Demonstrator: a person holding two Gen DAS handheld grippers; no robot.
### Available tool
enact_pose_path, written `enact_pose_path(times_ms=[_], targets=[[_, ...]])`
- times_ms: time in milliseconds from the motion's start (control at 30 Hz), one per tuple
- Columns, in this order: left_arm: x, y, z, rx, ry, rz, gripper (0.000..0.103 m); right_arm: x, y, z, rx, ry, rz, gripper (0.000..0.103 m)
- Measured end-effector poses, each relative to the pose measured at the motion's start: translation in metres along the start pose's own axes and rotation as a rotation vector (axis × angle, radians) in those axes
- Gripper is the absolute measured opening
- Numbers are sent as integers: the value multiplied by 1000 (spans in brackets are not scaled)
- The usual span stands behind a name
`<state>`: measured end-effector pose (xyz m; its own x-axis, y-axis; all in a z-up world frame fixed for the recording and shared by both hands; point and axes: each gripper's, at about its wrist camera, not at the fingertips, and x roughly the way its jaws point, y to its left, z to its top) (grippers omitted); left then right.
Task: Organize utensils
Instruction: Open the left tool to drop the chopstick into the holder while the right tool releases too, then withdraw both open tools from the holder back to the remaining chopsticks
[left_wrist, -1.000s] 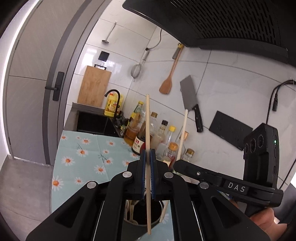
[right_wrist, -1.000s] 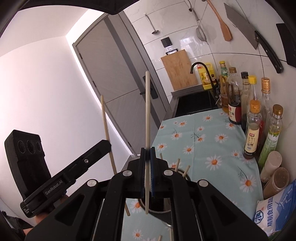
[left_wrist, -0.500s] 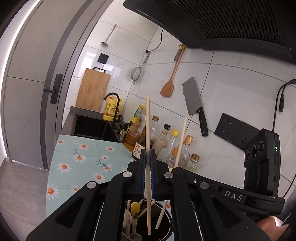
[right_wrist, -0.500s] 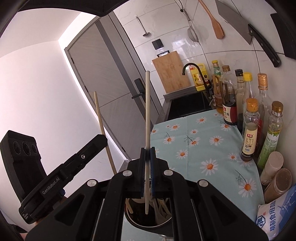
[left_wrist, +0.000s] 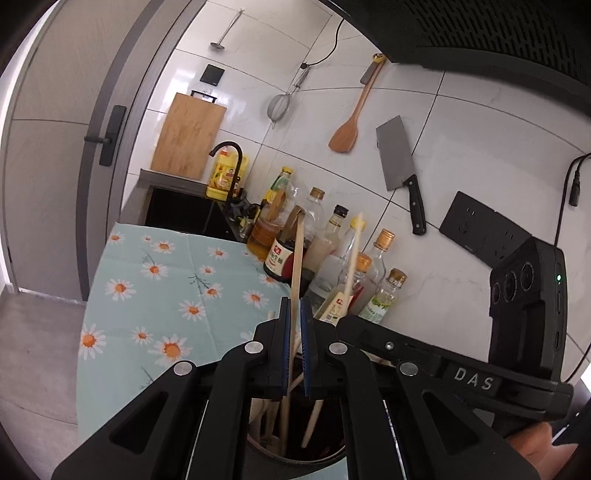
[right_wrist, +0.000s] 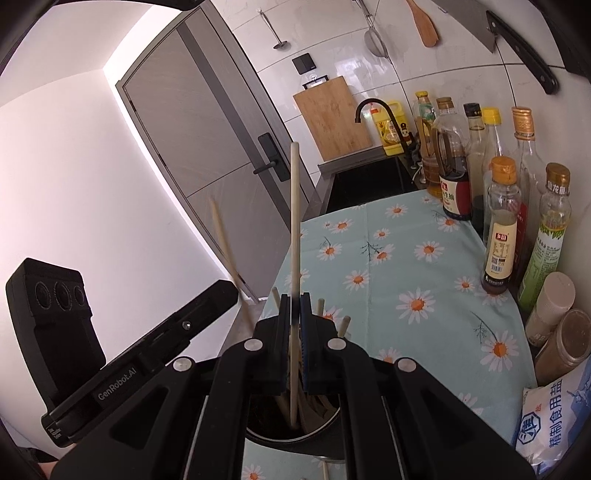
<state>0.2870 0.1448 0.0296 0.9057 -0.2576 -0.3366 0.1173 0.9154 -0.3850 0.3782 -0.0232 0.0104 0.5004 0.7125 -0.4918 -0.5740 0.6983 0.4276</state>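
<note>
Spreading out ahead of both tools is the counter (right_wrist: 424, 266), draped in a pale green daisy-print cloth, while directly beneath their fingertips is sitting a dark, round metal-rimmed utensil holder (right_wrist: 295, 437) already bristling with wooden sticks. Hanging over it, the left hand-held gripper (left_wrist: 294, 314) is standing slightly parted around a smooth, slender wooden chopstick (left_wrist: 295, 273), apparently loosely, its long axis near-vertical with the lower end inside the holder. Beside it, the right hand-held gripper (right_wrist: 294, 306) is pinching a second pale chopstick (right_wrist: 294, 221) almost shut, likewise upright and pointing down into the holder's mouth, so both releases are depending on a straight drop.
</note>
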Motion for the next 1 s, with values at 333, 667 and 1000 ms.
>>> enact_pose_path(times_ms=[333,667,1000], targets=[[-20,5,0,-28,-10,17,24,-19,2,-2,10,-23,-9,18],[-54,-9,2,-16,-31,23,29,-49,16,-3,-39,-36,-13,22],[-95,-26,-3,9,-23,61,31,-84,29,-5,-72,0,25,38]])
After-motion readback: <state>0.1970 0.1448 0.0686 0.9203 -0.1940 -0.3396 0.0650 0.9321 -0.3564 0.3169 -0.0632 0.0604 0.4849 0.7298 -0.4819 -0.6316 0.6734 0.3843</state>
